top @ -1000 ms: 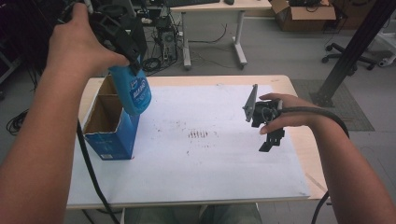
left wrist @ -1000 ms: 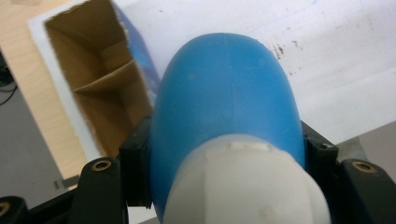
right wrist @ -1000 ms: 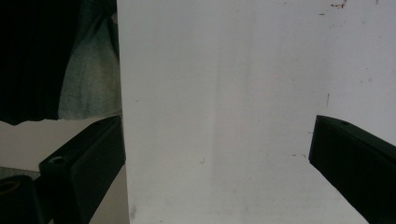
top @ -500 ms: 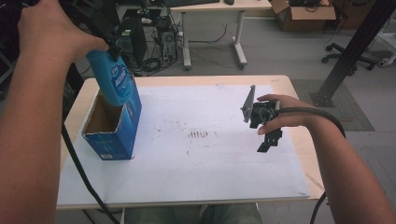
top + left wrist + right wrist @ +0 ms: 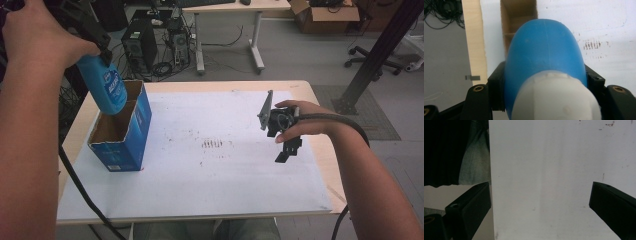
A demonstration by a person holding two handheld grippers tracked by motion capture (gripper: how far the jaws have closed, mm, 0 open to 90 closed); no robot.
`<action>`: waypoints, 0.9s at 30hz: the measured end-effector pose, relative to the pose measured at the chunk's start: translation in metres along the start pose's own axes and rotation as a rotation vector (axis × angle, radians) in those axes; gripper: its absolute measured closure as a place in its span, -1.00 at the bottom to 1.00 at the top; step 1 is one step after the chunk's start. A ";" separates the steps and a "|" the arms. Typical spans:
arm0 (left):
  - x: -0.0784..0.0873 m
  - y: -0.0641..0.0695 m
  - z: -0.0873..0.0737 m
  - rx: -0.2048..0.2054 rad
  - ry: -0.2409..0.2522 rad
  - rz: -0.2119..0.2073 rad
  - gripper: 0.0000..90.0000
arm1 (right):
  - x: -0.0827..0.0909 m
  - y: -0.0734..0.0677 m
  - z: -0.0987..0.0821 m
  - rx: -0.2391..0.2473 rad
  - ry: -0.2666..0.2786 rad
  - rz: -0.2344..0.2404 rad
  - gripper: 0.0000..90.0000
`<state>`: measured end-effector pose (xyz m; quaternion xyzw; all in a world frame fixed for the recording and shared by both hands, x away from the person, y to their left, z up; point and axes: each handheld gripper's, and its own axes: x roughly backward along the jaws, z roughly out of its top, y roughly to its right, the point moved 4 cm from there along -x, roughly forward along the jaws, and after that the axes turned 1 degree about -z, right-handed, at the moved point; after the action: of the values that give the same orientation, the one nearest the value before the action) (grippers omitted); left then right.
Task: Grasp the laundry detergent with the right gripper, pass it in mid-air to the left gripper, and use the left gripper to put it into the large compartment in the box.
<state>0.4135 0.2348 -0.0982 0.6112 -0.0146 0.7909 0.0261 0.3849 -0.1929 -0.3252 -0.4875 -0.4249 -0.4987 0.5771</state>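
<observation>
Near the desk's (image 5: pixel 300 200) left edge, the left tool (image 5: pixel 92 35) hangs in the air, its jaws clamped on a blue bottle (image 5: pixel 106 89) just below the white cap (image 5: pixel 554 97). The bottle hangs base down, slightly tilted, over the open top of a blue cardboard box (image 5: pixel 125 145) that stands upright on the white sheet by that edge. From the left tool's own camera the bottle's rounded body covers most of the box mouth (image 5: pixel 520 22), and a cardboard divider shows inside, so the box seems to have more than one compartment; which one lies under the bottle I cannot tell.

The step in hand looks like moving the bottle at the box, either lowering it in or lifting it clear. To do it well, the bottle should be brought to upright and centred over one compartment, so its base meets neither the rim nor the divider. Travel should be straight and slow, since the light box could tip or slide if the bottle catches a wall. The grip sits high on the bottle, so a swing of the base is the main risk.

The right tool (image 5: pixel 282 150) rests at the desk's right side, jaws wide apart over bare sheet, holding nothing; it could steady the box.
</observation>
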 end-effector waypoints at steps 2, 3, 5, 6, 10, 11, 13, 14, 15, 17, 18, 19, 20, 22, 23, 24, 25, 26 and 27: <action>-0.004 -0.003 -0.001 0.010 -0.005 -0.001 -0.16 | 0.000 0.000 0.001 0.004 -0.002 0.001 -0.91; -0.007 -0.005 -0.001 0.012 -0.010 -0.001 -0.16 | -0.001 0.000 0.001 0.005 0.001 0.003 -0.91; -0.012 -0.008 -0.002 0.018 -0.014 -0.001 -0.16 | -0.002 0.000 0.002 0.004 -0.001 0.005 -0.91; -0.014 -0.010 -0.003 0.023 -0.019 -0.001 -0.16 | -0.002 0.000 0.002 0.004 0.000 0.005 -0.91; -0.021 -0.015 -0.004 0.028 -0.025 0.004 -0.16 | -0.003 0.000 0.001 0.007 0.000 0.005 -0.91; -0.023 -0.016 -0.004 0.031 -0.026 0.007 -0.16 | -0.003 0.000 0.001 0.004 0.001 0.006 -0.91; -0.027 -0.018 -0.005 0.034 -0.027 0.009 -0.16 | -0.003 0.000 0.001 0.003 0.001 0.005 -0.91; -0.030 -0.019 -0.005 0.035 -0.029 0.008 -0.16 | -0.003 0.000 0.001 0.003 0.002 0.005 -0.91; -0.031 -0.020 -0.005 0.036 -0.033 0.007 -0.16 | -0.003 0.001 0.001 0.003 0.003 0.006 -0.91; -0.038 -0.022 -0.006 0.039 -0.034 0.002 -0.16 | -0.003 0.001 0.001 0.004 0.004 0.005 -0.91; -0.040 -0.023 -0.006 0.039 -0.034 0.001 -0.16 | -0.003 0.001 0.002 0.001 0.003 0.004 -0.91; -0.043 -0.024 -0.007 0.040 -0.037 0.000 -0.16 | -0.003 0.001 0.002 0.001 0.003 0.004 -0.91; -0.047 -0.025 -0.008 0.040 -0.040 -0.003 -0.16 | -0.003 0.001 0.002 0.006 0.004 0.001 -0.91; -0.052 -0.027 -0.009 0.041 -0.045 -0.007 -0.16 | -0.003 0.000 0.002 0.003 0.006 0.002 -0.91; -0.055 -0.028 -0.010 0.042 -0.049 -0.010 -0.16 | -0.003 0.000 0.003 0.005 0.005 -0.001 -0.91; -0.059 -0.029 -0.010 0.043 -0.052 -0.014 -0.16 | -0.002 0.001 0.003 0.006 0.005 -0.001 -0.91; -0.061 -0.029 -0.011 0.044 -0.052 -0.015 -0.16 | -0.002 0.000 0.003 0.002 0.006 0.002 -0.91; -0.064 -0.030 -0.011 0.044 -0.055 -0.017 -0.16 | -0.002 0.000 0.003 0.002 0.006 0.001 -0.91; -0.067 -0.031 -0.012 0.045 -0.056 -0.017 -0.17 | -0.003 0.001 0.003 0.003 0.006 0.002 -0.91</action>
<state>0.4208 0.2644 -0.1663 0.6337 0.0080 0.7733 0.0187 0.3852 -0.1894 -0.3275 -0.4854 -0.4235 -0.4989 0.5797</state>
